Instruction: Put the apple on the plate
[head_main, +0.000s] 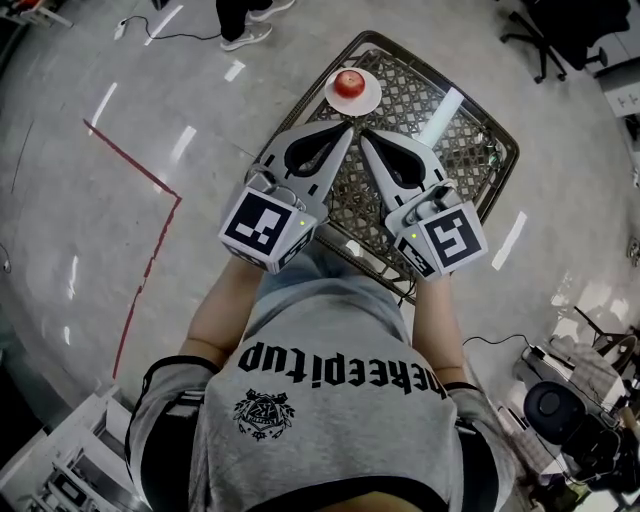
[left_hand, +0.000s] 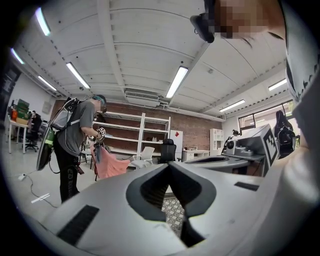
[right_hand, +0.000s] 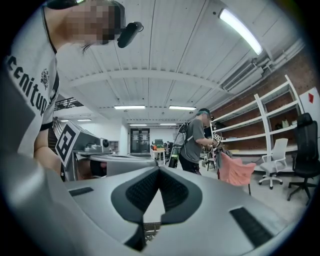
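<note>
Grey floor (head_main: 110, 90) surrounds lattice table (head_main: 508, 150) bearing apple (head_main: 349, 83) on plate (head_main: 373, 99).

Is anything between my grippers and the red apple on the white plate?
Nothing visible. The red apple sits on the round white plate, just past the tips of the shut left gripper and right gripper, with only woven lattice tabletop between.

A red apple (head_main: 349, 83), round and glossy, with its stem dimple facing up, sits on a small white plate (head_main: 368, 103). It rests slightly off the plate's centre, toward the far rim. The plate lies flat near the far corner of the dark lattice-topped table (head_main: 400, 100).
</note>
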